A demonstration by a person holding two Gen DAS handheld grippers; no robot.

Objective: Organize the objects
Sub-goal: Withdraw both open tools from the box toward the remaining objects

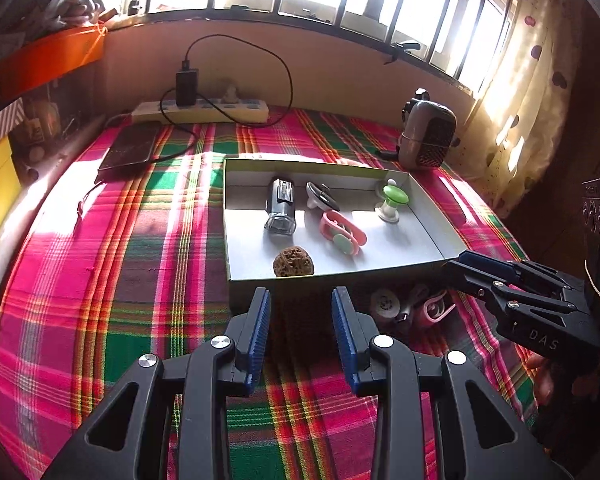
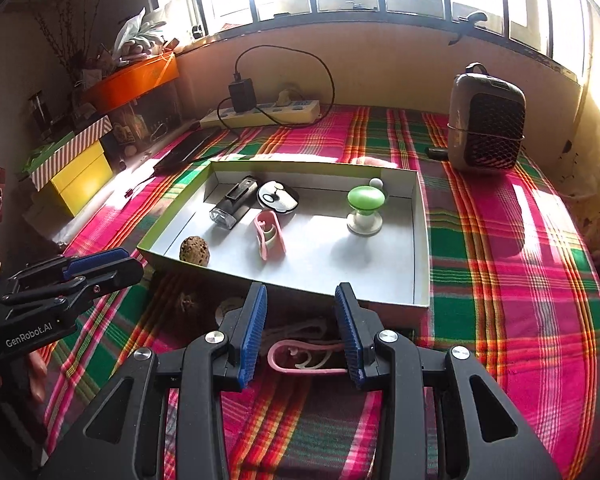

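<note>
A pink-and-white plastic clip (image 2: 300,358) lies on the plaid cloth (image 2: 500,280) between the spread blue pads of the right gripper (image 2: 302,334), near the front wall of the shallow white cardboard tray (image 2: 420,240) at 12 o'clock. Inside the tray sit a brown wrinkled walnut (image 2: 194,251), a second pink clip (image 2: 270,236), a grey torch (image 2: 232,204) and a green-capped knob (image 2: 365,210). The left gripper (image 1: 301,322), at 9 o'clock, stands open over the cloth, holding nothing.

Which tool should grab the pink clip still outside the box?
Right. The right tool is open with the pink clip lying between its fingers, near the box. The left tool faces bare cloth.
</note>
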